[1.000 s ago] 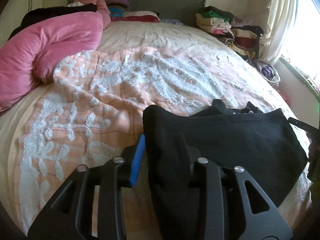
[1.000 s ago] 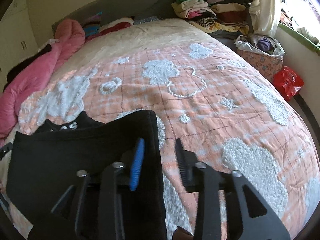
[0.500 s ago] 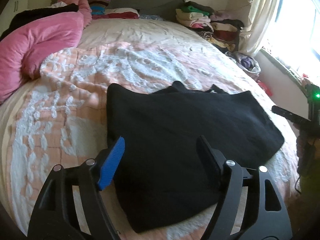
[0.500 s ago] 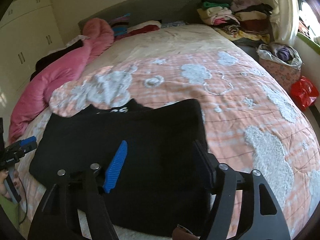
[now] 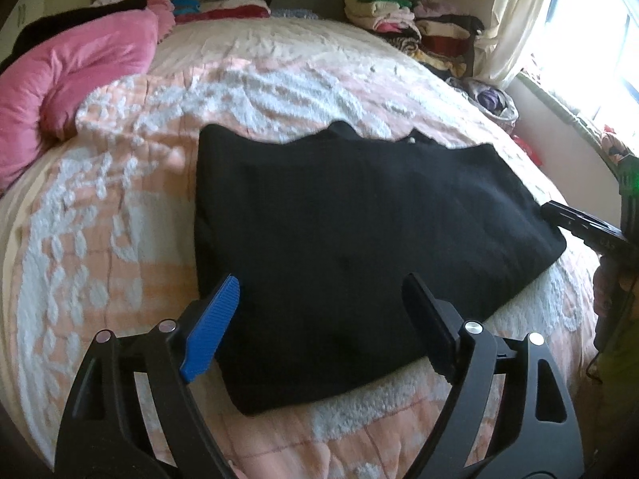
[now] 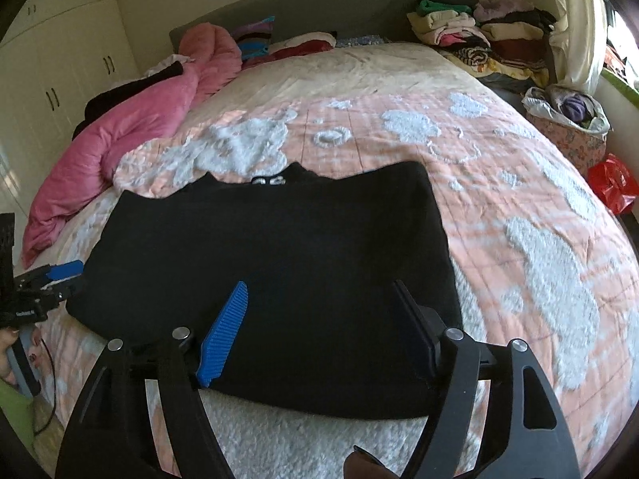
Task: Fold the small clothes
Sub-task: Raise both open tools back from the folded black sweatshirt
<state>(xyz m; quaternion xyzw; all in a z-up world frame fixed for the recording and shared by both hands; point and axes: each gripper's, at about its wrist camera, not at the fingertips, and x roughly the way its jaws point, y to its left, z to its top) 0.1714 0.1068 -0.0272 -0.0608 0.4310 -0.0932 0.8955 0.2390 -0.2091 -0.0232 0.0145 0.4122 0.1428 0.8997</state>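
A black garment (image 5: 359, 239) lies folded flat on the peach-and-white bedspread (image 5: 120, 219), its collar at the far edge; it also shows in the right wrist view (image 6: 271, 259). My left gripper (image 5: 319, 291) is open and empty, held above the garment's near left part. My right gripper (image 6: 319, 295) is open and empty above the garment's near right part. The left gripper shows at the left edge of the right wrist view (image 6: 56, 275); the right gripper's finger shows at the right edge of the left wrist view (image 5: 579, 223).
A pink duvet (image 6: 131, 131) lies along the bed's left side. Stacks of folded clothes (image 6: 479, 28) sit at the far right corner. A basket of clothes (image 6: 567, 119) and a red bag (image 6: 611, 187) stand on the floor to the right. Wardrobes (image 6: 60, 64) line the left wall.
Both grippers have let go of the garment, opened wide and pulled back toward the near edge. The garment now lies flat on the bed.
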